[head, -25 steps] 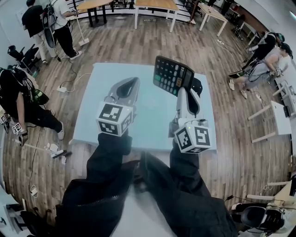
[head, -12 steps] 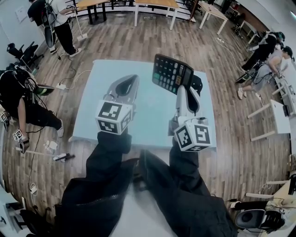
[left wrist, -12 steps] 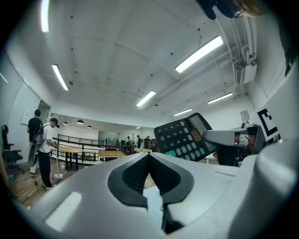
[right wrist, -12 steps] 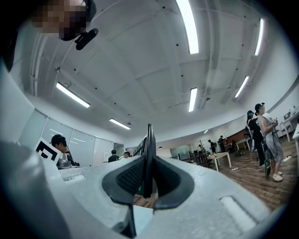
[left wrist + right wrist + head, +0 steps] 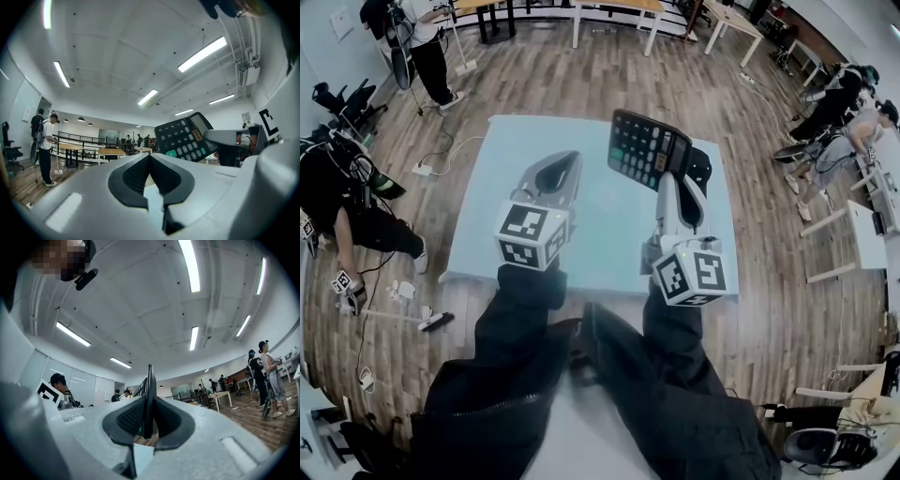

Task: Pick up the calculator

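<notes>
Nothing is shifting since earlier: right gripper (image 5: 682,176) is pinching the light, stiff, probably slippery calculator (image 5: 645,148) by its thin edge; left gripper (image 5: 558,176) is staying closed, empty.

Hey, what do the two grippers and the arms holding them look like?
Both the left gripper and right gripper are light grey moulded shells with black ribbed pads inside the jaws. Each carries a white cube printed with black square markers. The person wears black sleeves.

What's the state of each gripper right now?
Left gripper: closed, holding nothing.
Right gripper: closed on the calculator, gripping it by one edge.
</notes>
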{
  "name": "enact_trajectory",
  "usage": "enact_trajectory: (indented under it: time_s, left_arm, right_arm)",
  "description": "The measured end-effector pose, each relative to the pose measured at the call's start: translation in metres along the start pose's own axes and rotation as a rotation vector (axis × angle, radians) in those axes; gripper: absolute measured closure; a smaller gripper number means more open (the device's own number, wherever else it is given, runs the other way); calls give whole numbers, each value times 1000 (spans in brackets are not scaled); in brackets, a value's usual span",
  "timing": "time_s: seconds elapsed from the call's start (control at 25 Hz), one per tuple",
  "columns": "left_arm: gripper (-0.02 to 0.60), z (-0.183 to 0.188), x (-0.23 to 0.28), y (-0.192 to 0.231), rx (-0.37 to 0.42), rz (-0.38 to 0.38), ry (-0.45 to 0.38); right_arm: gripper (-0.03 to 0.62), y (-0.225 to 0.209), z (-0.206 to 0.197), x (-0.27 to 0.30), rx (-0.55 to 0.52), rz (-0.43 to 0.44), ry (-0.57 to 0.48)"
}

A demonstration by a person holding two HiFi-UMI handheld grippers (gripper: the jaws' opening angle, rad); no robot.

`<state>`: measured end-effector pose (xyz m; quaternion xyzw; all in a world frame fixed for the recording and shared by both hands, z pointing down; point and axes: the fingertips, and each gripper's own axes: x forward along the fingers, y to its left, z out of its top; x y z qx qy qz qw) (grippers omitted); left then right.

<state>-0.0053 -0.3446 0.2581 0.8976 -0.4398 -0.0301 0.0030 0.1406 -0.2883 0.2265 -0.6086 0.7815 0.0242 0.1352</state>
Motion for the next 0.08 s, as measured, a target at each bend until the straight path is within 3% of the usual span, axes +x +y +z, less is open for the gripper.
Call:
enact_trajectory:
  time_s: [0.08]
  left_arm:
    - [584,-4,-3,3,-3,0,5]
  right_arm:
    - [546,4,-4,-1,1,0,4]
